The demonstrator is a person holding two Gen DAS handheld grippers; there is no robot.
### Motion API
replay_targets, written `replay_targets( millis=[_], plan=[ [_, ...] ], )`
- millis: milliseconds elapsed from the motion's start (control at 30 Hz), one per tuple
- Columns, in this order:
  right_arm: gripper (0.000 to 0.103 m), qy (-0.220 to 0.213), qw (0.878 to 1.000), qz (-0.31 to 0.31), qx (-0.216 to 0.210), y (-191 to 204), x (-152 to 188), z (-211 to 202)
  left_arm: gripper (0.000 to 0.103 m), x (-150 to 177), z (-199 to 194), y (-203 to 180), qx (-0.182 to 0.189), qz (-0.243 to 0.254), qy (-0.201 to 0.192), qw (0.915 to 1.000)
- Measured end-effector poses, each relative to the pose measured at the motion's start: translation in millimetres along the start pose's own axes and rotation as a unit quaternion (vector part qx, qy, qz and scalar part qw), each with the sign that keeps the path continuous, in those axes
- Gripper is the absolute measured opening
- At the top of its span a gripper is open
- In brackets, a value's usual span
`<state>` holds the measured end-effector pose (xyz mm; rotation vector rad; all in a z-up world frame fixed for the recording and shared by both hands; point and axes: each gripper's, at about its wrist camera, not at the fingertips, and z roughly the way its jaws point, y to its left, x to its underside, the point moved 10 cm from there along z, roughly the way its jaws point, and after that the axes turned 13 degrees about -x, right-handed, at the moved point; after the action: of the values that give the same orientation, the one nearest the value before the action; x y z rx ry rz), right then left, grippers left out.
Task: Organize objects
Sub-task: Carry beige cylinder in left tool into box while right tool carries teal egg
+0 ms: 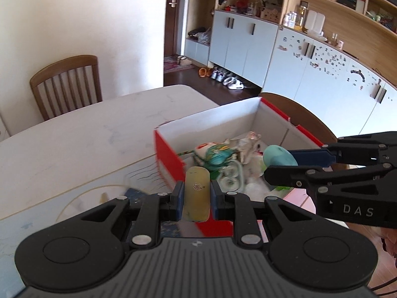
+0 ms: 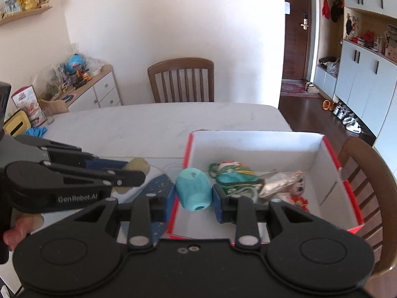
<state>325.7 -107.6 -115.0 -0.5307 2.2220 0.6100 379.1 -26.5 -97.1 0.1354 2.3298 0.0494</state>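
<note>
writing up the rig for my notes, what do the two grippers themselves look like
Both are matte black plastic linkages with silver rivets, round discs on a ribbed grey base, and blue finger pads. The left gripper has white "GenRobot.AI" lettering on its side in the right wrist view. The right gripper shows white "DAS" lettering in the left wrist view. A bare hand grips the left one; no sleeves or cables are clear.

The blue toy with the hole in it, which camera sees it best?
The right wrist view. There the turquoise plastic barrel-shaped toy sits whole between the right gripper and its blue fingers, over the red-and-white cardboard box. The left wrist view shows only its rounded end, partly hidden by a finger.
</note>
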Motion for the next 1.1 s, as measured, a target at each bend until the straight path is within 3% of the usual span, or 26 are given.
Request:
replay_targets(
  millis=[600, 967, 1100],
  plan=[
    [0.030, 0.012, 1.000, 0.011, -0.001, -88.9, 14.1, -14.4, 0.020, -13.2, 42.5, -75.4, -0.001, 0.014, 0.035, 0.9993],
    [0.030, 0.047, 0.998, 0.032, -0.008, -138.5, 31.4, 4.5, 0.020, -18.3, 88.4, -100.4, -0.010, 0.026, 0.063, 0.9976],
    [0.030, 0.060, 0.997, 0.042, -0.014, -152.4, 33.2, 15.4, 0.020, -16.7, 106.1, -110.7, 0.005, 0.022, 0.086, 0.9960]
  ],
)
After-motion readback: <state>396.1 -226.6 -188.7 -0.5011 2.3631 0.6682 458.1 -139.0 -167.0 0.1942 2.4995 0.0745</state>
